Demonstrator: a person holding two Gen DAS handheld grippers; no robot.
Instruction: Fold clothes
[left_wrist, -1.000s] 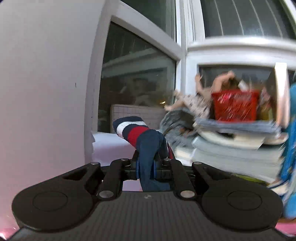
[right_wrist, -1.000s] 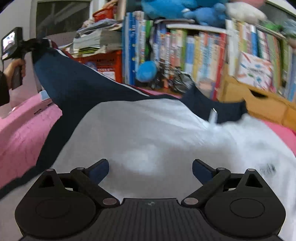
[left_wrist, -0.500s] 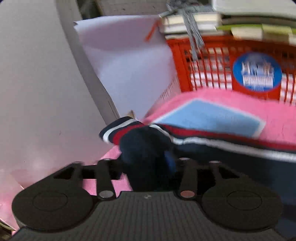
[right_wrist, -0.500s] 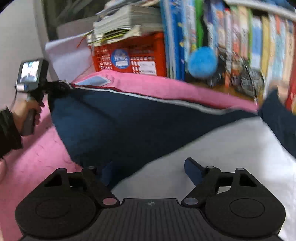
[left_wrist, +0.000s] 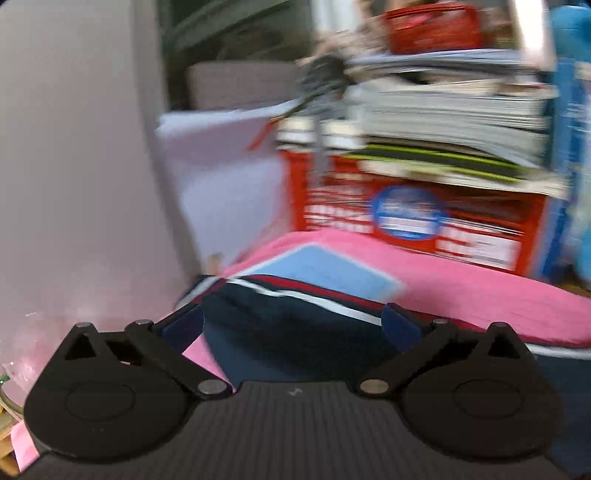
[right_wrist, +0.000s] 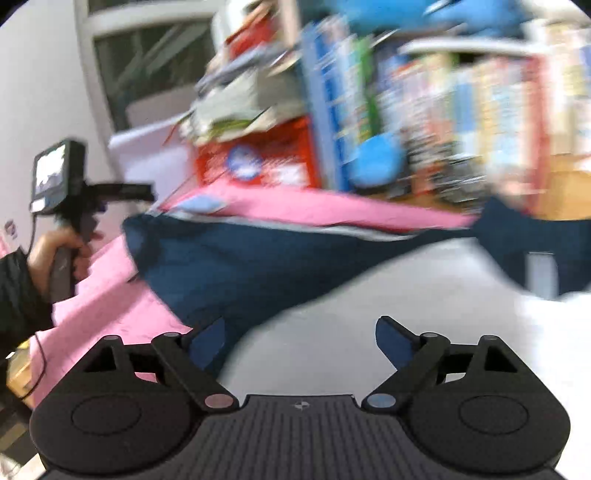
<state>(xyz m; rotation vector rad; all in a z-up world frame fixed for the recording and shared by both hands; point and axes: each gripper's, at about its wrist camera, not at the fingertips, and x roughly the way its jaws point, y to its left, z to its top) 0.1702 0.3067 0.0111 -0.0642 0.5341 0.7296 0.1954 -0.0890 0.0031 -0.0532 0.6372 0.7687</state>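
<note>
The navy sleeve (left_wrist: 295, 325) lies on the pink bed cover (left_wrist: 480, 291) between the left gripper (left_wrist: 291, 328)'s opening jaws, unclamped. The right gripper (right_wrist: 299, 339), jaws also opening and empty, hovers over the white body of the garment (right_wrist: 388, 306). This sleeve looks laid across; most of the folding seems left.

Readable text: you will find none; both views are smeared by motion.
Red crate (left_wrist: 417, 218): you see a round blue sticker (left_wrist: 406, 212) with white lines on its front, lettering illegible.
White label (left_wrist: 480, 242): just right of that sticker on the crate, print too blurred.
Book spines (right_wrist: 480, 110): right of the crate, titles unreadable.
</note>
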